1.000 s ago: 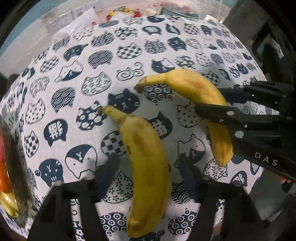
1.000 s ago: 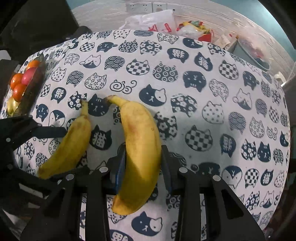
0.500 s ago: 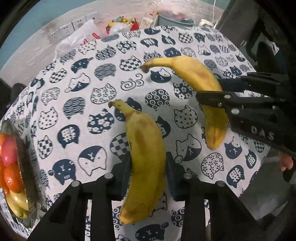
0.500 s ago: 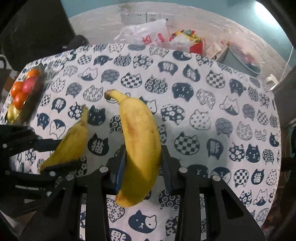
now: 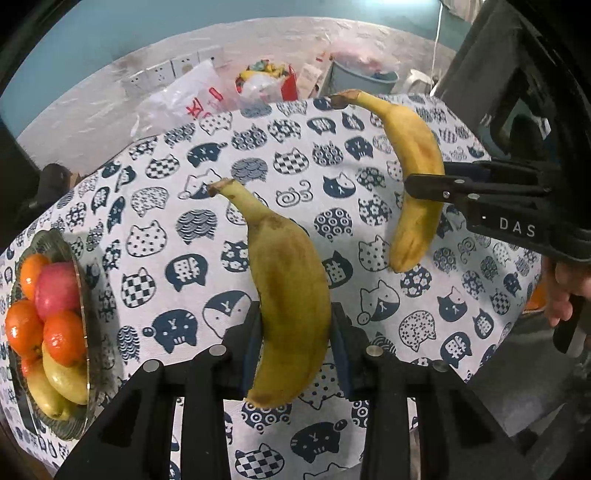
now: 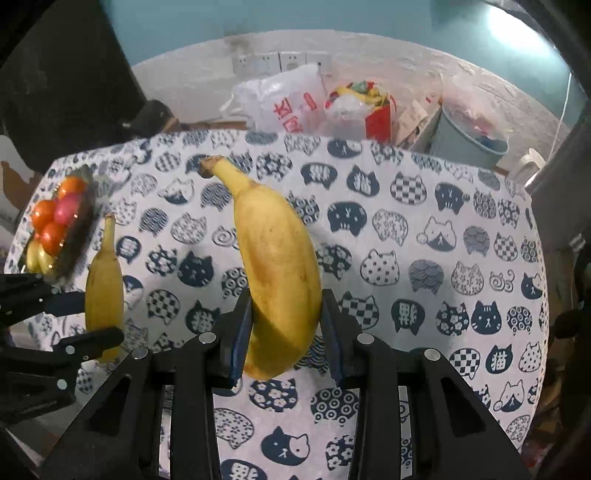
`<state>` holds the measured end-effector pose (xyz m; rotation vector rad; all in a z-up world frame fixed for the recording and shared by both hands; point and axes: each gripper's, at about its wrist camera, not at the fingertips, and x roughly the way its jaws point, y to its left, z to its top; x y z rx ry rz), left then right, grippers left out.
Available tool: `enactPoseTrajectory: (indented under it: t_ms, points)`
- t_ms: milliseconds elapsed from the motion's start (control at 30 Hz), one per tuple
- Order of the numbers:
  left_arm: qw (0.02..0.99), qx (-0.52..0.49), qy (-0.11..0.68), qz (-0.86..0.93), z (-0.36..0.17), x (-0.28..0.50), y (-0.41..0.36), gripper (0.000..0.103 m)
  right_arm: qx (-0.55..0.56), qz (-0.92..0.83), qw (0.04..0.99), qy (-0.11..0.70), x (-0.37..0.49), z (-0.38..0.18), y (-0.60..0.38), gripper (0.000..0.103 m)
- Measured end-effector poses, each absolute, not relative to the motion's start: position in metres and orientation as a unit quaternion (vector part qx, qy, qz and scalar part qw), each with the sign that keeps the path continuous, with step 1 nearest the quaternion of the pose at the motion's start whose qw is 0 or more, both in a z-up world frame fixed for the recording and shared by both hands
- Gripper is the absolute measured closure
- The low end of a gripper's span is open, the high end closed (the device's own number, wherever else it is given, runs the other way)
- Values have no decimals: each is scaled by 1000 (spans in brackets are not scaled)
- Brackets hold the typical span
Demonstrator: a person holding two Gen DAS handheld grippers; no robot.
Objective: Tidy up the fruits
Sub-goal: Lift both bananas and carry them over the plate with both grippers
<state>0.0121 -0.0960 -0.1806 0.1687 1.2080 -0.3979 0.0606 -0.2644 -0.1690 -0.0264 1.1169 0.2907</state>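
above the cat-print bench point(image 5: 155, 236), each set of tongs is clamped on a banana: left tongs point(image 5: 295, 339) grip the browner banana point(image 5: 291, 295), right tongs point(image 6: 286, 325) the cleaner banana point(image 6: 277, 273), both lifted clear of the cloth. the fruit bowl point(image 5: 83, 295) at the bench's left edge looks heaped with oranges, so a banana dropped on top could roll off; squeezing the soft fruit may bruise it.

teal wall point(image 6: 332, 18), wall sockets point(image 6: 280, 61), grey bin point(image 6: 469, 136)
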Motion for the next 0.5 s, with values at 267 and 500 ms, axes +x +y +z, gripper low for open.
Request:
enactPoseTrajectory:
  t_ms: [267, 500]
  points:
    - [823, 54, 537, -177, -154, 10, -80, 68, -13, 157, 855, 494, 58, -143, -248, 69]
    - [840, 44, 513, -170, -132, 4, -67, 68, -12, 179, 863, 473, 56, -124, -232, 69]
